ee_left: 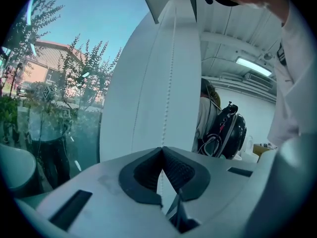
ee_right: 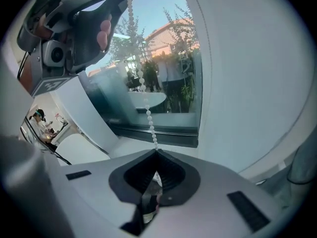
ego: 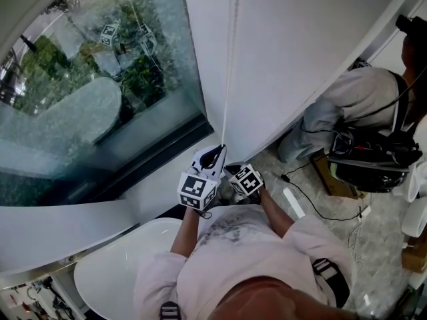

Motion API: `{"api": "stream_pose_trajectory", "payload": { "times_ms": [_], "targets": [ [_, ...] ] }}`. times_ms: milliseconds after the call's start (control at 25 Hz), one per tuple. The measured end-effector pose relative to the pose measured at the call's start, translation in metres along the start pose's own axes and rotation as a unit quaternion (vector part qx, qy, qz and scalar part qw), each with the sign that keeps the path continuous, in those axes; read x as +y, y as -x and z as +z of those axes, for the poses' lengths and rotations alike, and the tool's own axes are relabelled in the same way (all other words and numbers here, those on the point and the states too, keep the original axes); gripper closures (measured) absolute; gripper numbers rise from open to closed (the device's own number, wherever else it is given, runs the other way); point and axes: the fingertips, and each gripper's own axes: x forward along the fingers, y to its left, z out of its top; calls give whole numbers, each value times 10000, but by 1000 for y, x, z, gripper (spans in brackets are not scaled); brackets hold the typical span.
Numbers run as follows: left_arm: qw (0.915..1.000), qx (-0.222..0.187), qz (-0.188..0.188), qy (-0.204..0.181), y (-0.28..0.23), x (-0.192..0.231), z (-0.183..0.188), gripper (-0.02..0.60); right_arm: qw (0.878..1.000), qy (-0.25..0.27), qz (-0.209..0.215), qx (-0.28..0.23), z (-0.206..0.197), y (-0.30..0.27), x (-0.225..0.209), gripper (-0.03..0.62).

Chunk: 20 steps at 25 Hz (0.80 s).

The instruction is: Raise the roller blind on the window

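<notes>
A white bead chain (ego: pixel 229 65) hangs down the white panel (ego: pixel 300 45) to the right of the window (ego: pixel 87 79). My left gripper (ego: pixel 216 152) is shut on the chain, jaws pointing up along it. Just below and to its right, my right gripper (ego: pixel 231 170) is also shut on the chain. In the left gripper view the bead chain (ee_left: pixel 173 63) runs up from the closed left gripper (ee_left: pixel 162 150). The right gripper view shows the chain (ee_right: pixel 143 93) strung from the left gripper (ee_right: pixel 84 24) above down into the closed right gripper (ee_right: pixel 156 152). I cannot tell the blind's fabric apart.
A white bathtub (ego: pixel 127 265) sits below the window, close to my left side. At the right another person (ego: pixel 360 99) crouches with black gear (ego: pixel 373 162). A cable (ego: pixel 320 205) and a brown box (ego: pixel 331 177) lie on the floor there.
</notes>
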Motion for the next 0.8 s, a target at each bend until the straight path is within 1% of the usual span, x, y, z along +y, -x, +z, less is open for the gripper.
{"api": "stream_pose_trajectory", "payload": {
  "times_ms": [240,520,640,800],
  "targets": [
    [9999,140,-4,32,2,1,-17,574,9993,-58,5,369,-17,-8,3,533],
    [9996,290,-35,-21,2,0,-32,574,9981,-47,3,611,-31,-10,7,533],
    [9994,328,-41,-61,3,-2,-34,574,9986,74,-34,516,-31,-5,10,533],
    [9994,324,-39,-65,4,-3,-33,574,9995,272,-121,86,-18,7,13,531]
  ]
}}
